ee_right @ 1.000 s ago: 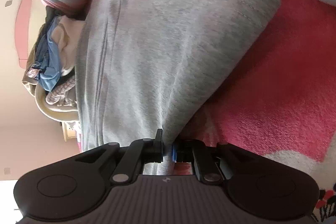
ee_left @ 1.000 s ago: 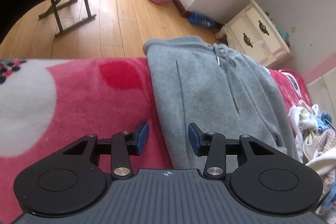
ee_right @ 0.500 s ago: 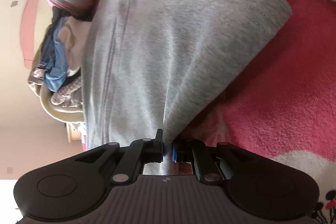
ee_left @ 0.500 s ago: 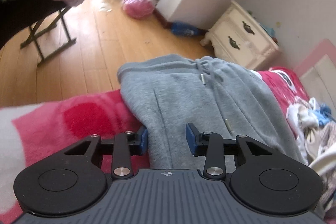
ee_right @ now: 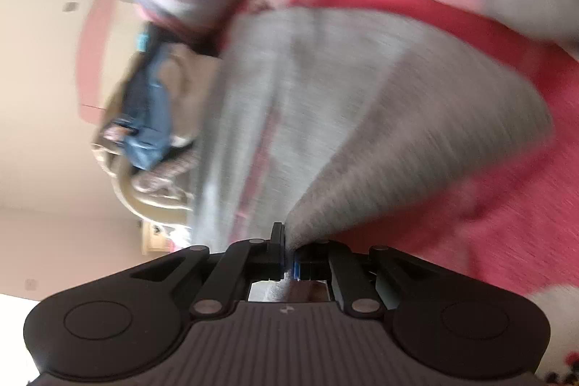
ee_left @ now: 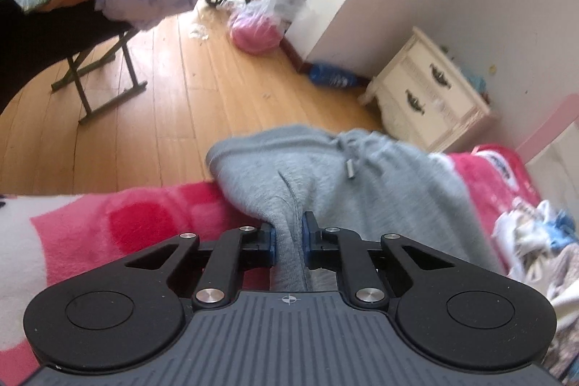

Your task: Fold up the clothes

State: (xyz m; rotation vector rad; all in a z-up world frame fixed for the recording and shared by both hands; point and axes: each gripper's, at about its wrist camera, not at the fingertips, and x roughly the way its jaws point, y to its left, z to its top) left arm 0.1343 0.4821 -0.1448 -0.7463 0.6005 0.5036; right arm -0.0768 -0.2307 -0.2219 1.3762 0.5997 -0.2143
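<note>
Grey sweatpants (ee_right: 362,118) blurred, pinched in right claw (ee_right: 289,263)

The left wrist camera sat just behind its own left gripper (ee_left: 288,237), close above the near edge of the red blanket (ee_left: 137,223), and looked forward and down across the grey sweatpants (ee_left: 380,190) to the wooden floor (ee_left: 181,104) and the white nightstand (ee_left: 430,96) beyond. The right wrist camera sat just behind the right gripper (ee_right: 289,259), rolled onto its side and blurred, very near the same grey sweatpants (ee_right: 380,118). Both views shared the sweatpants, the blanket (ee_right: 506,205) and the laundry pile (ee_right: 152,118).
</note>
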